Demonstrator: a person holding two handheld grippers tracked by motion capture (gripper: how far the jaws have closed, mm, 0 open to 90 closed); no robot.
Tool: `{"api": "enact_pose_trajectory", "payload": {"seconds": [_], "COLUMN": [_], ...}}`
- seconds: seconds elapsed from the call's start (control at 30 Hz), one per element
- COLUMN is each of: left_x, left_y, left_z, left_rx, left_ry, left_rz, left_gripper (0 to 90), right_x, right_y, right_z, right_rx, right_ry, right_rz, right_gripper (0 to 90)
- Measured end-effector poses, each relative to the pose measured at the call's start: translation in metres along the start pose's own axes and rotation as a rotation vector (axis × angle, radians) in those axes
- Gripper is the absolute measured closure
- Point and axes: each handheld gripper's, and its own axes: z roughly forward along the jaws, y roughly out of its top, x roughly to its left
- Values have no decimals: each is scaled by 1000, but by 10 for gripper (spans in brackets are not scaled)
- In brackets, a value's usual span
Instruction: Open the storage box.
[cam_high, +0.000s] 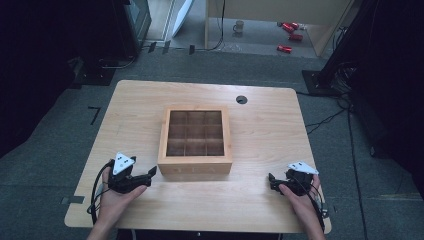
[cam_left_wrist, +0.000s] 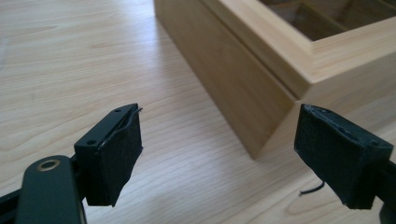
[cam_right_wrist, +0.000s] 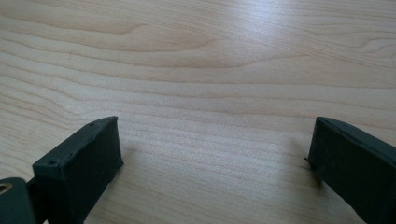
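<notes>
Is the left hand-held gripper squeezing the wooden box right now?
No. The left hand-held gripper stands wide open with bare table between its jaws, and the wooden box lies beyond them.

The light wooden table (cam_high: 260, 200) with rounded corners serves as landmark. A small round cable hole (cam_high: 241, 99) sits in its far edge, right of centre. Beyond the table, on the grey floor (cam_high: 45, 150), a pale mug (cam_high: 239, 26) stands beside several red cans (cam_high: 290, 31) lying scattered further right. Black cables (cam_high: 325, 120) trail off the table's far right corner.
</notes>
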Motion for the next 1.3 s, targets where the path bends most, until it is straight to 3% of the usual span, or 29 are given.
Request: {"api": "enact_pose_trajectory", "payload": {"seconds": [0.27,0.57,0.9,1.2,1.3], "left_x": [-15,-16,-9,-7,-7], "left_y": [0,0,1,2,2], "left_z": [6,11,9,8,8], "left_rx": [6,0,-20,-18,-18], "left_ry": [-59,-114,-193,-208,-207], "left_rz": [34,27,4,2,4], "left_gripper": [297,535,642,677,682], "right_x": [0,0,0,1,2], "right_y": [0,0,0,0,3], "right_z": [0,0,0,-2,-6], "right_rx": [0,0,0,-14,-35], "right_ry": [0,0,0,-15,-1], "right_rz": [0,0,0,-19,12], "right_gripper": [21,21,21,55,68]}}
